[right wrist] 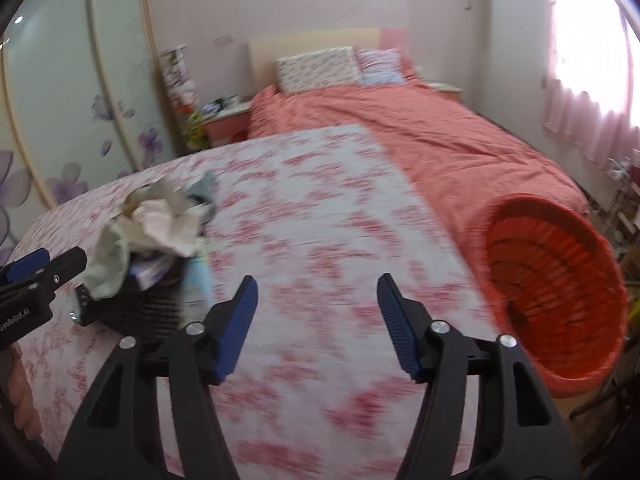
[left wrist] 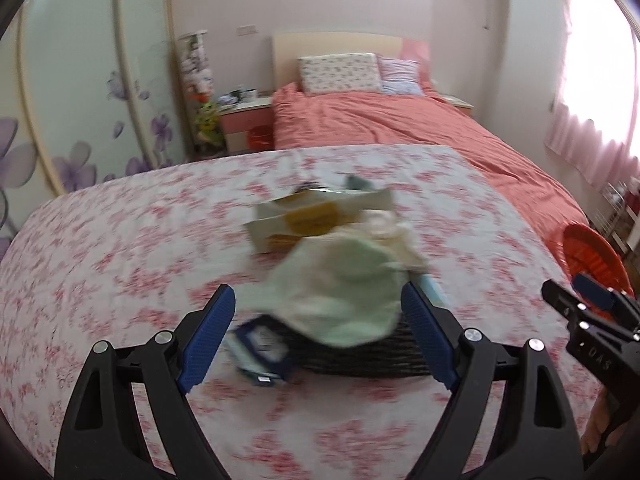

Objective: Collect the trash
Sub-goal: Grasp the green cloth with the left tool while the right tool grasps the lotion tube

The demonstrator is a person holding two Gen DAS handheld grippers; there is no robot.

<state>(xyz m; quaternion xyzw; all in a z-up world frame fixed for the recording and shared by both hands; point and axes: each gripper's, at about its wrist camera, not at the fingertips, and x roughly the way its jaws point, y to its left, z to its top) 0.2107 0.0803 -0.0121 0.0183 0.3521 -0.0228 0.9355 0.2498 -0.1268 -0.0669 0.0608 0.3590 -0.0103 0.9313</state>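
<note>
A heap of trash lies on the floral-sheeted bed (left wrist: 100, 240): a pale green crumpled cloth or tissue (left wrist: 344, 296), a cream and yellow box (left wrist: 316, 220), a dark woven item (left wrist: 360, 352) and a blue packet (left wrist: 262, 346). My left gripper (left wrist: 318, 316) is open, its blue pads on either side of the green piece. In the right wrist view the heap (right wrist: 152, 240) is at the left. My right gripper (right wrist: 318, 308) is open and empty over the bare sheet (right wrist: 320, 208). A red-orange basket (right wrist: 556, 300) lies tipped at the bed's right edge.
A coral-covered bed (left wrist: 400, 128) with pillows (left wrist: 340, 74) stands behind. A pink nightstand (left wrist: 246, 120) with small items is at its left, beside a wardrobe with purple flowers (left wrist: 80, 120). A bright curtained window (left wrist: 592, 80) is at the right.
</note>
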